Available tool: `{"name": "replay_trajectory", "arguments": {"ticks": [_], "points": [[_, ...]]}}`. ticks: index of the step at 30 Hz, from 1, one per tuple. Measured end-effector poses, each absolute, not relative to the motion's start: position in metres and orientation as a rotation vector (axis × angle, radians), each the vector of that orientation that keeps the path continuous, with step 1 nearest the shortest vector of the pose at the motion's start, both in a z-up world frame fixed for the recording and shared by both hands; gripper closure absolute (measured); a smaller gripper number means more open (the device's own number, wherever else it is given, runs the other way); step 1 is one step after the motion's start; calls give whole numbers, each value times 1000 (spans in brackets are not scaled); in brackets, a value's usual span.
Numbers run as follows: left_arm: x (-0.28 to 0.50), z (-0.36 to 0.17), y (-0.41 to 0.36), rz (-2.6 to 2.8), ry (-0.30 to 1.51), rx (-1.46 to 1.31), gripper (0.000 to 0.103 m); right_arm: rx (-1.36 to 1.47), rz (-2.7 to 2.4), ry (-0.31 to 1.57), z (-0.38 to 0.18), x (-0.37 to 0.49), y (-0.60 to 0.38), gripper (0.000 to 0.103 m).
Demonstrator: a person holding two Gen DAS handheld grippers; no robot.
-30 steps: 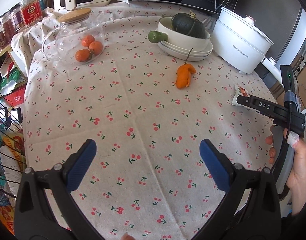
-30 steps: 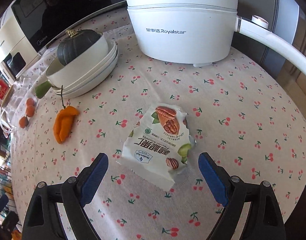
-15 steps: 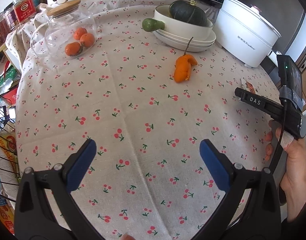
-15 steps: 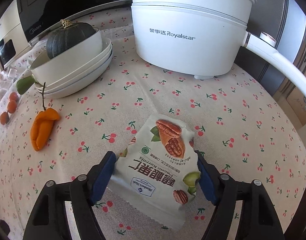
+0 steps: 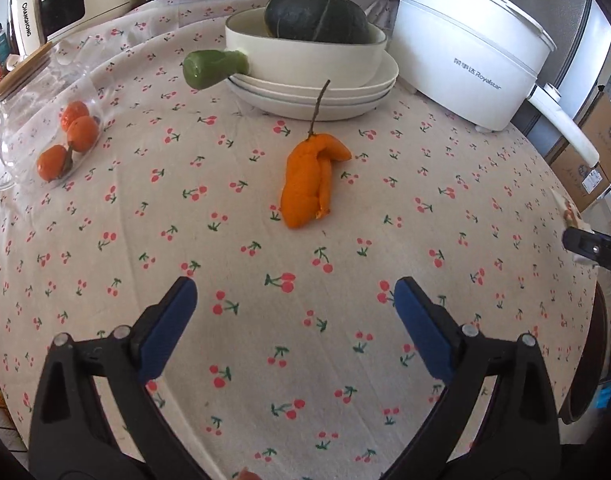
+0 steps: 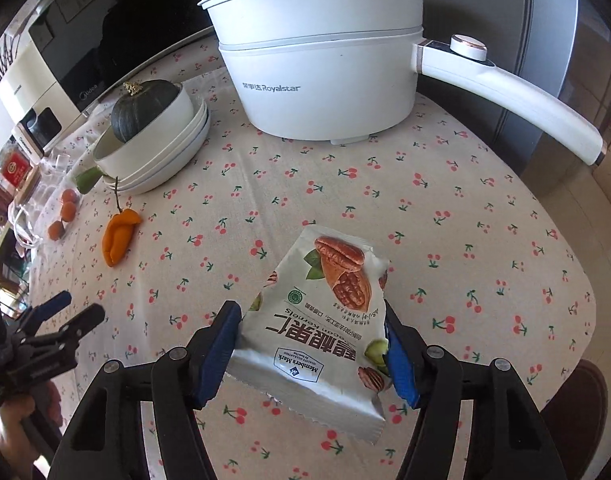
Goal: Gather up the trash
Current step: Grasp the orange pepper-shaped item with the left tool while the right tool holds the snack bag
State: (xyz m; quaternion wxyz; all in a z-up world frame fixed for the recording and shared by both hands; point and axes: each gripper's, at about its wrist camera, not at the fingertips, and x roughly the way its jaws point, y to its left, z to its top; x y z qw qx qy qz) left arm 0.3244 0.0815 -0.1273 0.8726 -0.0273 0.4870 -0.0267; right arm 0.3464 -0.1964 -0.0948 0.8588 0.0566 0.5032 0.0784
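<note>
Here, cherry-print tablecloth (image 5: pixel 305 360) (round table), white pot (image 6: pixel 325 80) behind.

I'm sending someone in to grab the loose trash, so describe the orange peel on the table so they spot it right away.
Find the big white electric pot, then the stacked white dishes holding a dark green squash beside it. Just in front of those dishes, the orange peel lies bare on the cherry-print tablecloth. Unlike the whole oranges in the glass jar, it's curled, hollow, with a thin stem.
</note>
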Motion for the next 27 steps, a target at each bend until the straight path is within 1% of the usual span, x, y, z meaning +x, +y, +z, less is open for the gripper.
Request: {"name": "replay_trajectory", "arguments": {"ticks": [4, 5, 8, 10, 11, 12, 13, 14, 15, 17, 18, 21, 27], "points": [[348, -137, 83, -43, 972, -79, 15, 96, 158, 1054, -90, 339, -215, 35], [352, -139, 83, -45, 965, -83, 18, 96, 159, 1059, -90, 338, -218, 35], [364, -142, 79, -48, 940, -79, 20, 97, 158, 1082, -96, 336, -228, 35], [371, -142, 78, -50, 927, -88, 23, 95, 158, 1096, -99, 333, -232, 35], [373, -142, 78, -48, 924, -93, 29, 89, 157, 1100, -100, 330, -235, 35], [374, -141, 78, -55, 921, -102, 38, 80, 154, 1101, -101, 329, -236, 35], [377, -140, 77, -65, 925, -109, 43, 68, 150, 1101, -102, 327, -237, 35], [378, -139, 75, -72, 935, -108, 52, 60, 147, 1101, -101, 325, -238, 35], [378, -138, 73, -89, 945, -106, 65, 54, 142, 1100, -102, 323, -239, 35], [374, -136, 67, -115, 967, -96, 77, 46, 129, 1100, -102, 317, -242, 35], [369, -134, 63, -125, 974, -87, 79, 44, 126, 1103, -102, 314, -242, 34], [349, -130, 51, -141, 994, -65, 82, 50, 128, 1102, -99, 303, -242, 35], [297, -123, 29, -171, 1019, -17, 83, 102, 150, 1065, -80, 272, -241, 34]]}}
